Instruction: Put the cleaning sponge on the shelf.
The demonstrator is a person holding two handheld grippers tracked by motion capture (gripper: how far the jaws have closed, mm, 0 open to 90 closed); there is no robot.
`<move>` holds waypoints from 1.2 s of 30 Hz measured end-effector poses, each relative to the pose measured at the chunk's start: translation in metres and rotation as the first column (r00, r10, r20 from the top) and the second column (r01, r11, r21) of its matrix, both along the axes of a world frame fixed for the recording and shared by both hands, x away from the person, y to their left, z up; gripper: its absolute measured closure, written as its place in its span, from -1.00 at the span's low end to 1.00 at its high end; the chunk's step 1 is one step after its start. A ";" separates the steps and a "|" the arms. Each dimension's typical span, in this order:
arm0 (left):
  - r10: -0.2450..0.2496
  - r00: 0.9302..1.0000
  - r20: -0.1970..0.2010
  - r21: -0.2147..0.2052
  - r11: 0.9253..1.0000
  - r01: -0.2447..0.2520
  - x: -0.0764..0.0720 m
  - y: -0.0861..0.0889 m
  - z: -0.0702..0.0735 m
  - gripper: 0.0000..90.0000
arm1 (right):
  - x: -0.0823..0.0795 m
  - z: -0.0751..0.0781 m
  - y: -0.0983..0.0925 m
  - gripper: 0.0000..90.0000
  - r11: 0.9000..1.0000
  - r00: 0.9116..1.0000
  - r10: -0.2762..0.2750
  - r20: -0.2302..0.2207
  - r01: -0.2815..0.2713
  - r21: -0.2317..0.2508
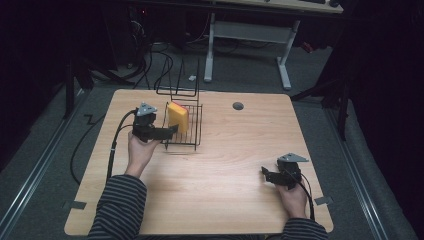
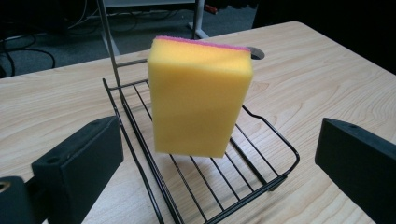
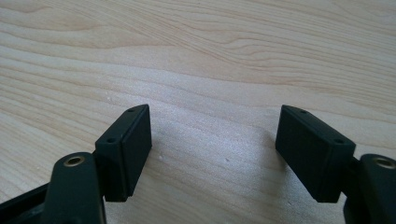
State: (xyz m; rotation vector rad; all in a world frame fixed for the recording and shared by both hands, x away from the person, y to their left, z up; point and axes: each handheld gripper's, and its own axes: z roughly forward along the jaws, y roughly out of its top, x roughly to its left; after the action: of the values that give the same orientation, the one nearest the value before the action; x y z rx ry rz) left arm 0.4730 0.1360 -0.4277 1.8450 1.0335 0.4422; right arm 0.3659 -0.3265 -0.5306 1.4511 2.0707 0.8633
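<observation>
Left gripper (image 1: pixel 172 131) open, sponge (image 2: pixel 200 95) upright just ahead in wire rack (image 2: pixel 268 179), untouched.

Light wood table (image 1: pixel 225 165), round grommet hole (image 1: pixel 238 106) near far edge. Black wire rack (image 1: pixel 192 135) sits directly on it, far-left area. Right gripper (image 1: pixel 266 173) rests on tabletop, near-right corner.

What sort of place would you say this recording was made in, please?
Probably a lab or workshop rather than a kitchen: a plain wooden table stands on grey carpet, loose cables trail across the floor behind it, and a white-legged desk stands beyond in a darkened room.
</observation>
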 end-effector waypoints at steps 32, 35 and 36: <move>0.081 0.994 0.071 -0.047 0.996 -0.078 -0.050 0.054 0.021 -0.90 | 0.000 0.000 0.000 -0.40 1.000 1.000 0.001 0.000 -0.001 -0.001; 0.089 0.993 0.072 -0.056 0.995 -0.085 -0.055 0.060 0.020 -0.90 | 0.000 0.000 0.000 -0.39 1.000 1.000 0.001 0.000 -0.001 -0.001; 0.092 0.993 0.070 -0.062 0.994 -0.087 -0.057 0.062 0.020 -0.90 | 0.000 0.000 0.000 -0.40 1.000 1.000 0.001 0.000 -0.001 -0.001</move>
State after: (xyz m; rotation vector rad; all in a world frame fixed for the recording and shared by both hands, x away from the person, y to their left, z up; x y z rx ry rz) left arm 0.4164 0.1980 -0.4077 1.7226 1.0717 0.5229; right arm 0.3658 -0.3264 -0.5306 1.4499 2.0713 0.8628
